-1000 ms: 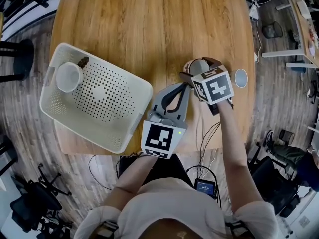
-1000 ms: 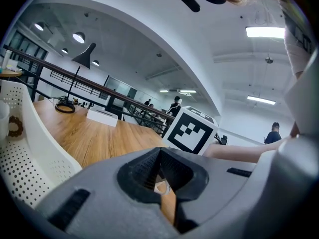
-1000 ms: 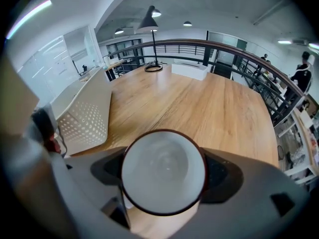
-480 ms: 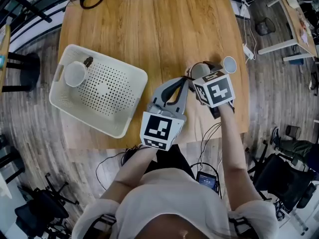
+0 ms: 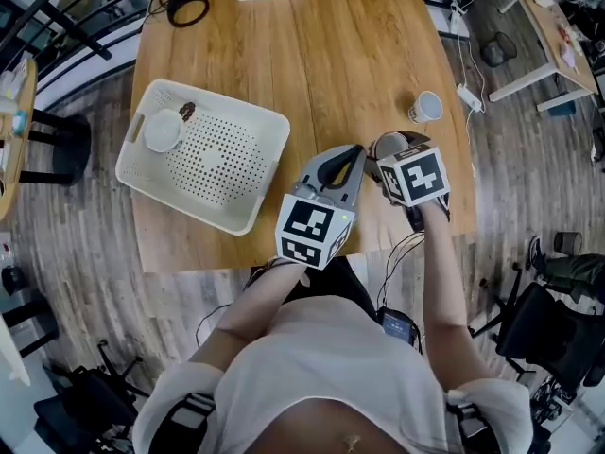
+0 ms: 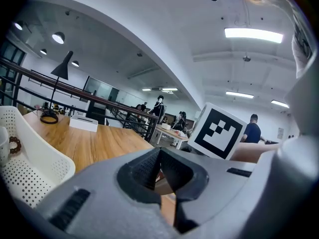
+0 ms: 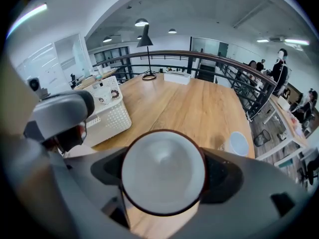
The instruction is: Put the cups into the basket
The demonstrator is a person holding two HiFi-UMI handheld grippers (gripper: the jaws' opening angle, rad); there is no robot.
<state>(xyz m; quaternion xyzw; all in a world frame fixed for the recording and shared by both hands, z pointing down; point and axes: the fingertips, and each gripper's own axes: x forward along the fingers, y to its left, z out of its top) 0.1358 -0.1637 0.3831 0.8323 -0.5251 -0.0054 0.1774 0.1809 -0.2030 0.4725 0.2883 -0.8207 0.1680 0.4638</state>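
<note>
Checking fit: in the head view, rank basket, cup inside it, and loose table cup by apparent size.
1. basket
2. cup inside it
3. loose cup
The two cups look close; their order is unsure.

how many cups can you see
3 cups: a white cup in the basket corner, a dark-rimmed cup in the right gripper, a third cup on the table at right.

Table [image 5: 312,45]: light wood planks, rounded corners.
Floor [image 5: 85,253]: grey wood boards.
Second desk [image 5: 553,17]: upper right, pale top.
Office chairs: black, one lower right [image 5: 553,334], one lower left [image 5: 85,400].
Dark stool [image 5: 52,145], possibly chair base: at left.
Railing [image 7: 209,59]: black, beyond table's far end.
Lamp [image 7: 145,38]: black, cone shade, on table's far end.
Ceiling: white, curved; strip lights [image 6: 253,33], round downlights [image 6: 58,36].
Glazed partitions [image 7: 65,59]: left side.
</note>
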